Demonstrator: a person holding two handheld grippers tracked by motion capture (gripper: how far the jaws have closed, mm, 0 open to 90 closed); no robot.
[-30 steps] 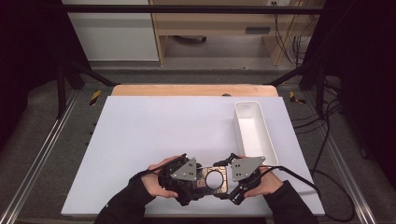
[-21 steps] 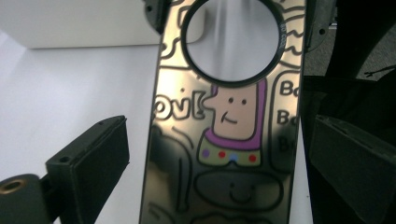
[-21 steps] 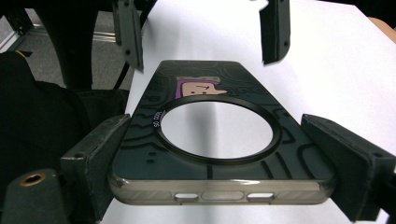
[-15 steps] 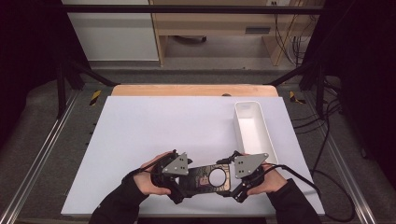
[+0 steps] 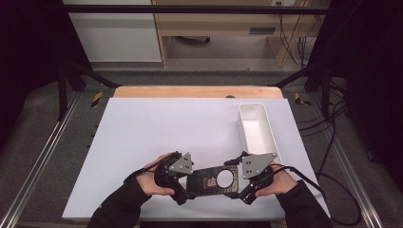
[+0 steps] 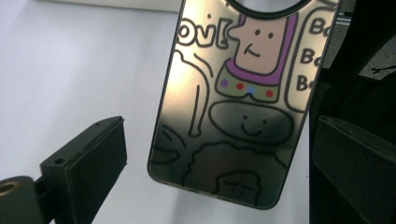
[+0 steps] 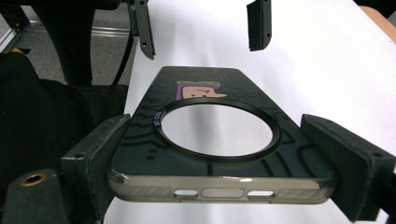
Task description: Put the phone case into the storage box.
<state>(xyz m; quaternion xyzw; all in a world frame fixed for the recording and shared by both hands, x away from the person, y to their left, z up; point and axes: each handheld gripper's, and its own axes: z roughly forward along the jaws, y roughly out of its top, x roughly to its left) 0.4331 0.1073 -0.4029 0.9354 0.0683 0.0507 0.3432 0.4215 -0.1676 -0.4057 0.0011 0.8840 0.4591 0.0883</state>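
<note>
The right gripper (image 7: 224, 154) is clamping the phone case (image 7: 210, 135); the left gripper (image 6: 215, 154) is standing released (handover apparently done), with placement remaining.

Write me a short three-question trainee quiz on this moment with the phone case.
1. True or false: the right gripper grips the phone case by its two long edges.
2. What is the left gripper doing? A) clamping the case B) open, case end between its fingers untouched C) inside the tray
3. What lies in the white tray?

Key: 1 true. 2 B; its fingers have just been opening. 3 Nothing can be seen in it.
</note>
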